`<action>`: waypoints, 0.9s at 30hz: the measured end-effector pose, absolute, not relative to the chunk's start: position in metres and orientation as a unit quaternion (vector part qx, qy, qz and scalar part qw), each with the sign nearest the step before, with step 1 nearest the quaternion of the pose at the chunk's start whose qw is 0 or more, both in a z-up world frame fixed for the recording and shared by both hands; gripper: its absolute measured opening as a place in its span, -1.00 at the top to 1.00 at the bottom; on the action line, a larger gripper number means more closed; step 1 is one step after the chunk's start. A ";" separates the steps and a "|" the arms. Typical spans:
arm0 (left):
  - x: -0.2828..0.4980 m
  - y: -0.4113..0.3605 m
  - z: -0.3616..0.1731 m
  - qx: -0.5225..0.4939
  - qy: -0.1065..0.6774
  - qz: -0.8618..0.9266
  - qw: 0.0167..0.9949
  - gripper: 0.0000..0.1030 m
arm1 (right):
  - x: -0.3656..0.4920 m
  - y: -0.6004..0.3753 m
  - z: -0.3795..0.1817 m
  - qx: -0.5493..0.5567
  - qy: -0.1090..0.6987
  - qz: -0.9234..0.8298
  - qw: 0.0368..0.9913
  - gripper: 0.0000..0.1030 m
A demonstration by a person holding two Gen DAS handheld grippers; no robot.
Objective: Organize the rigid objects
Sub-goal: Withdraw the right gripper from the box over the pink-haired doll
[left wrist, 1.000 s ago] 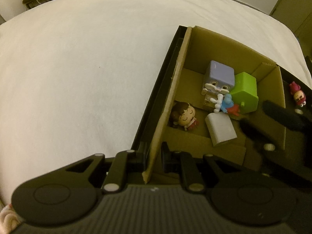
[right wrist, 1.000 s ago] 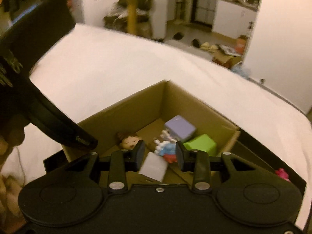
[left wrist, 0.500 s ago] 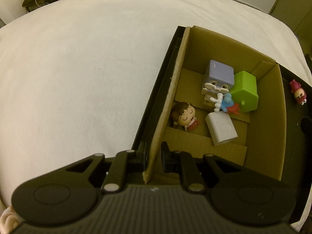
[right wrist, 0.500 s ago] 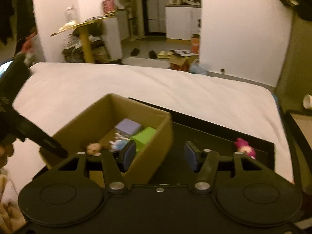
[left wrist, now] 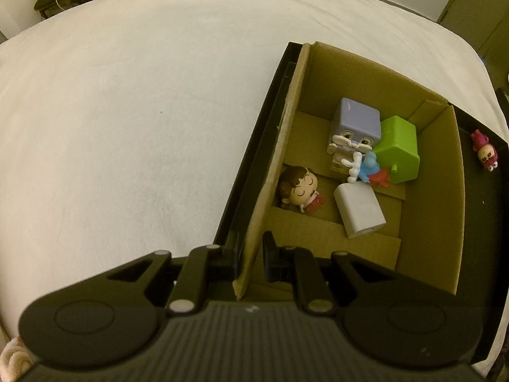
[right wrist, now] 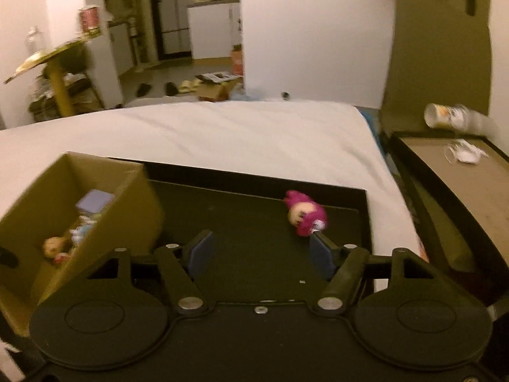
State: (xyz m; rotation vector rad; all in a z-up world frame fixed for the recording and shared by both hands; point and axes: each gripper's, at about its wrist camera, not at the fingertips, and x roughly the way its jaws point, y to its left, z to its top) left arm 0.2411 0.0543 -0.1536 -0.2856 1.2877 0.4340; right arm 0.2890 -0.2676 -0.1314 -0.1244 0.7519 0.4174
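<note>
A cardboard box point(left wrist: 426, 210) stands on a black tray point(right wrist: 254, 216) on a white bed. Inside lie a purple cube rabbit point(left wrist: 356, 127), a green block point(left wrist: 397, 154), a blue and red figure point(left wrist: 370, 172), a white block point(left wrist: 359, 211) and a brown-haired doll point(left wrist: 297, 189). My left gripper point(left wrist: 251, 256) is shut on the box's left wall point(left wrist: 276, 159). A pink figure point(right wrist: 305, 213) lies on the tray to the right of the box; it also shows in the left wrist view point(left wrist: 485, 152). My right gripper point(right wrist: 259, 250) is open and empty, just short of the pink figure.
The white bed point(left wrist: 127, 111) spreads left of and beyond the tray. A brown side table point(right wrist: 451, 165) with a toppled cup point(right wrist: 445, 117) stands right of the bed. A cluttered room lies beyond.
My right gripper has left the box, swung right towards the pink figure and opened wide. My left gripper has kept its hold on the box wall.
</note>
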 end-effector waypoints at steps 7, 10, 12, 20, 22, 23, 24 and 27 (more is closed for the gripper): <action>0.241 0.055 -0.153 -0.134 0.592 0.199 0.769 0.75 | 0.319 -0.274 -0.151 -0.095 0.381 0.182 0.902 -0.30; 0.240 0.054 -0.153 -0.128 0.592 0.198 0.771 0.75 | 0.327 -0.273 -0.156 -0.109 0.382 0.184 0.899 -0.44; 0.240 0.054 -0.153 -0.129 0.592 0.199 0.770 0.75 | 0.330 -0.272 -0.161 -0.120 0.384 0.185 0.897 -0.44; 0.240 0.055 -0.153 -0.130 0.592 0.197 0.770 0.75 | 0.341 -0.254 -0.181 -0.192 0.384 0.207 0.879 -0.46; 0.240 0.055 -0.154 -0.129 0.593 0.198 0.770 0.75 | 0.345 -0.253 -0.186 -0.202 0.386 0.200 0.878 -0.46; 0.240 0.054 -0.153 -0.130 0.592 0.197 0.770 0.75 | 0.348 -0.253 -0.188 -0.201 0.390 0.196 0.877 -0.46; 0.240 0.055 -0.154 -0.130 0.592 0.198 0.770 0.75 | 0.350 -0.253 -0.189 -0.196 0.394 0.194 0.877 -0.46; 0.241 0.056 -0.154 -0.133 0.593 0.200 0.768 0.74 | 0.361 -0.255 -0.190 -0.169 0.414 0.186 0.875 -0.46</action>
